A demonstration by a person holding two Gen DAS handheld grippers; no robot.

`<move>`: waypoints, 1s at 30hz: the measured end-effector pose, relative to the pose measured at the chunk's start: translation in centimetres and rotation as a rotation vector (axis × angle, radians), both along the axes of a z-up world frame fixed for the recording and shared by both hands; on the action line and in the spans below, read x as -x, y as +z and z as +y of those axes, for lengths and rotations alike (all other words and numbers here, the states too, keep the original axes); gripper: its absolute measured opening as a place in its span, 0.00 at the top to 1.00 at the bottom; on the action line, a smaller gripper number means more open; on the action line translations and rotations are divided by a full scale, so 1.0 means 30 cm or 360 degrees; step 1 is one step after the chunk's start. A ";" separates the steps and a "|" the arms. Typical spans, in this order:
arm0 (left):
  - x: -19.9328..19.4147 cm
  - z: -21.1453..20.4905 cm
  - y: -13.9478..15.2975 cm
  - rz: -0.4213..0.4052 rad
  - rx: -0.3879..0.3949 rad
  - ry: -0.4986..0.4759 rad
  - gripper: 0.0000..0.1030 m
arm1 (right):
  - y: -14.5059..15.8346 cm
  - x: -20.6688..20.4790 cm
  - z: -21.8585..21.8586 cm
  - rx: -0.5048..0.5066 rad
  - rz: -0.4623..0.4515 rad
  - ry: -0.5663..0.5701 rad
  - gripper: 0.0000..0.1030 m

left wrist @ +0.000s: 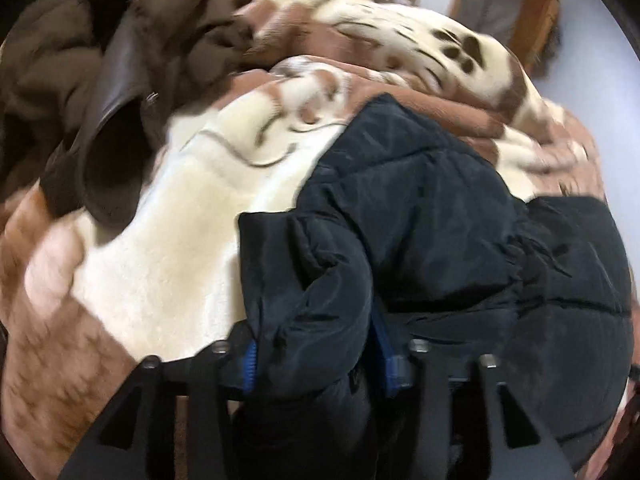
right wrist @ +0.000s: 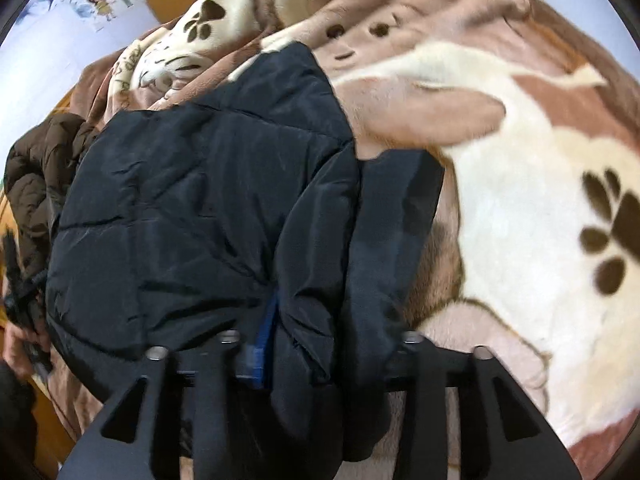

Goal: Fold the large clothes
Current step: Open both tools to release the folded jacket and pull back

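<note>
Both grippers reach forward over the brown-and-cream paw-print fleece blanket (left wrist: 168,240); left gripper (left wrist: 316,356) and right gripper (right wrist: 316,344) each clamp bunched edges of the black quilted puffer jacket (right wrist: 192,200).

We find open, flat room on the cream and brown paw-print fleece blanket (right wrist: 520,216) right of the black quilted puffer jacket (right wrist: 192,200). On its other side a rumpled dark brown padded coat (left wrist: 80,92) blocks passage, and blanket folds bunch up beyond.
</note>
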State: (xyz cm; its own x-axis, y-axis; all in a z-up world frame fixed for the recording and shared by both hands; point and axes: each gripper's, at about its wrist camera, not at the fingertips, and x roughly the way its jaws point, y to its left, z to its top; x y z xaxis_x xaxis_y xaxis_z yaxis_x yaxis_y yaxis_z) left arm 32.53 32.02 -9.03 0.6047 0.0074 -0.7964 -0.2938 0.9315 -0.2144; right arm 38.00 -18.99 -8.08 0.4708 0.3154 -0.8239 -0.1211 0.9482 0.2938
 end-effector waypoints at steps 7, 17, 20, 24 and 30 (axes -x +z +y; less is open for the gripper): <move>0.067 0.044 0.126 -0.0060 -0.0066 0.0084 0.31 | 0.118 0.052 -0.046 -0.0005 -0.0020 -0.0004 0.44; 0.233 -0.095 0.231 -0.0253 0.0063 -0.0041 0.31 | 0.225 0.193 0.051 0.0082 -0.0245 0.0083 0.44; 0.193 -0.186 0.132 -0.0123 0.0031 -0.0132 0.31 | 0.134 0.166 0.094 0.0147 -0.0150 0.0108 0.44; 0.146 -0.217 0.104 -0.0085 -0.0023 -0.0133 0.29 | 0.084 0.124 0.117 0.0222 -0.0106 0.0124 0.44; 0.203 -0.261 0.195 -0.0092 -0.0071 -0.0123 0.29 | 0.166 0.218 0.109 0.0222 -0.0175 0.0126 0.44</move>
State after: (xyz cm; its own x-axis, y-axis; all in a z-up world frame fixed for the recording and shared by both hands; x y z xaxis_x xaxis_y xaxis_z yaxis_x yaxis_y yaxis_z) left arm 26.43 24.19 -3.17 0.6498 -0.0064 -0.7601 -0.2093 0.9598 -0.1870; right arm 31.46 -15.71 -3.10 0.5385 0.2413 -0.8073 -0.2210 0.9650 0.1410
